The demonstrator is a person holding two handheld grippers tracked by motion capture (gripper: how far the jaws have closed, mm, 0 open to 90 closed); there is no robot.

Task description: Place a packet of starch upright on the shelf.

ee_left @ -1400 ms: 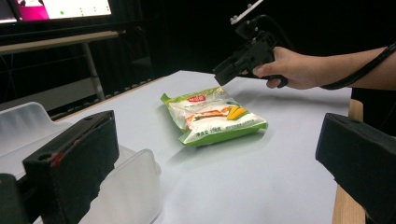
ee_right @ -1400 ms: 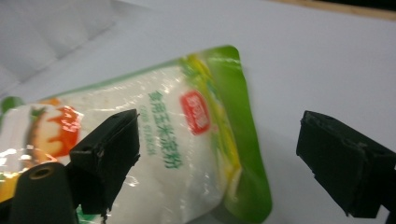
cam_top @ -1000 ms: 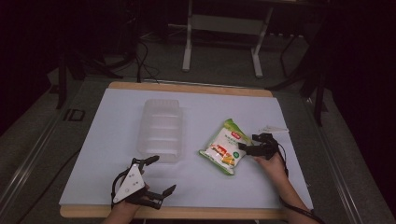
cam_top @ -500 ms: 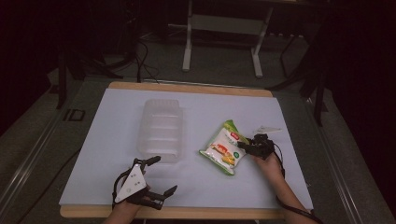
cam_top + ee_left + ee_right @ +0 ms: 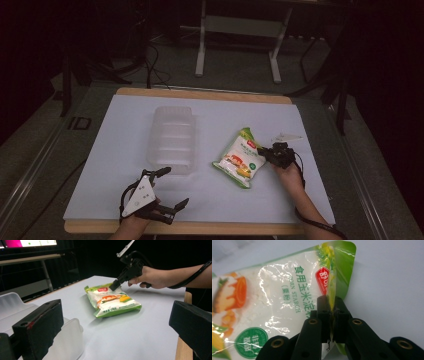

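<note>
Starch bag (image 5: 274,297) pinched at its edge seam.
Your right gripper (image 5: 331,315) has just closed there; bag seems soft and slippery, so lift slowly.

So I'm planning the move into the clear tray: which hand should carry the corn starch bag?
Right: the right gripper is already shut on the bag's edge; the left gripper is open, nearer the tray.

The right gripper (image 5: 266,153) is pinching a fold of the corn starch bag (image 5: 239,159), its jaws having just been closing from wide open.
</note>
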